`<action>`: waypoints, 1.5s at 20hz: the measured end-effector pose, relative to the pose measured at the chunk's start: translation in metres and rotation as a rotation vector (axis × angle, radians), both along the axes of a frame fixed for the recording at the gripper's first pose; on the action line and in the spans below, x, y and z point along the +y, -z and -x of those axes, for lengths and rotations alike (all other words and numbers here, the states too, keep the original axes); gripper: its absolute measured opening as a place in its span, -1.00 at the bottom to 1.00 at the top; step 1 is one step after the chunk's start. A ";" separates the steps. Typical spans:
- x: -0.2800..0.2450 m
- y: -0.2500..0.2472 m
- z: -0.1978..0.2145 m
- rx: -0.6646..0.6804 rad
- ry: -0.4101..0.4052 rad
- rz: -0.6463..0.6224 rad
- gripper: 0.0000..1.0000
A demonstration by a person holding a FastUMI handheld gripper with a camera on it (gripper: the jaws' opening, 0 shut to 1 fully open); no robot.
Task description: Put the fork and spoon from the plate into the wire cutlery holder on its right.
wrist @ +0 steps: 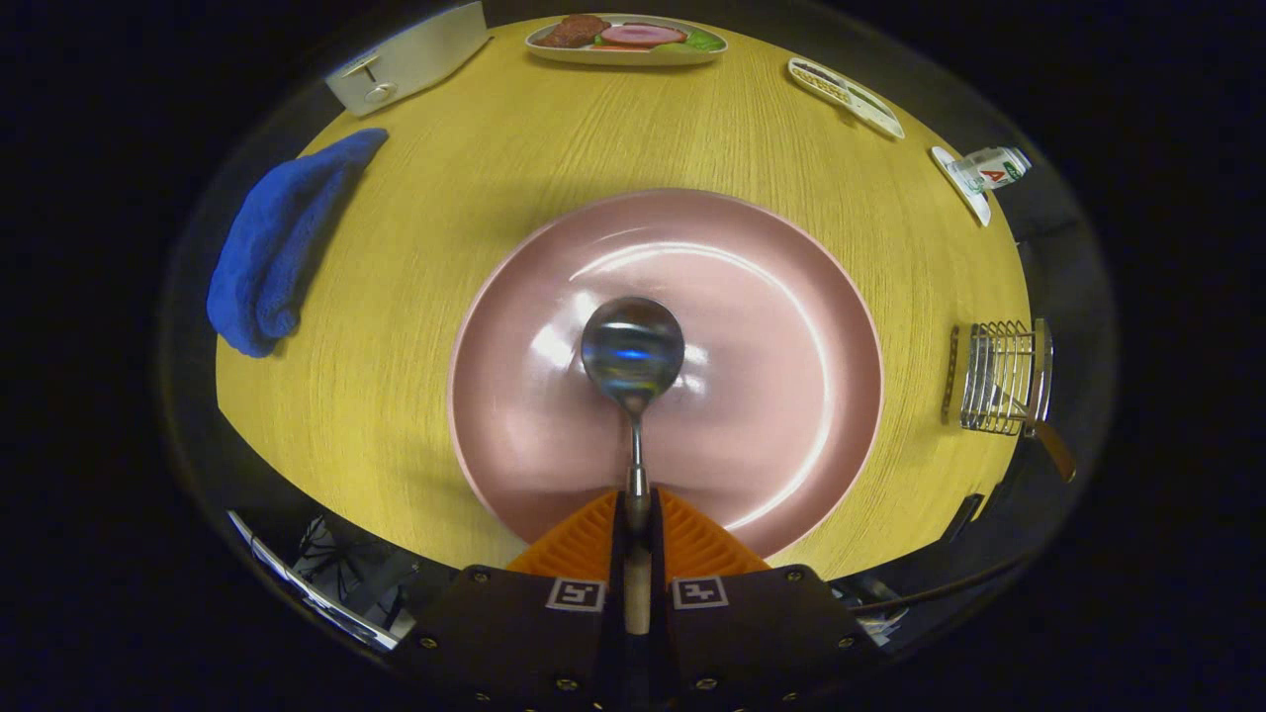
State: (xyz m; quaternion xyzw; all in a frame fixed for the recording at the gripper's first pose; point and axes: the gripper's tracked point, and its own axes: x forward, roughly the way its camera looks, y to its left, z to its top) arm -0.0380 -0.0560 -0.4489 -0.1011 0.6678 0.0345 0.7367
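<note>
Yellow wood-grain worktop [475,198] carries a pink plate [752,326] at its middle. Seen from the tool's own camera, the tool [638,509] is clenched on the spoon [634,366], both fingers pressing its handle, with the bowl reaching out over the plate's centre. Right of the plate, well apart, stands the wire cutlery holder [999,378], a handle poking out of it. Left of the plate lies a blue cloth [272,252]. Beyond the plate sits a dish of food [625,42].
</note>
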 end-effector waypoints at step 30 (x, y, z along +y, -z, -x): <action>-0.026 -0.054 -0.007 -0.055 0.157 0.081 -0.79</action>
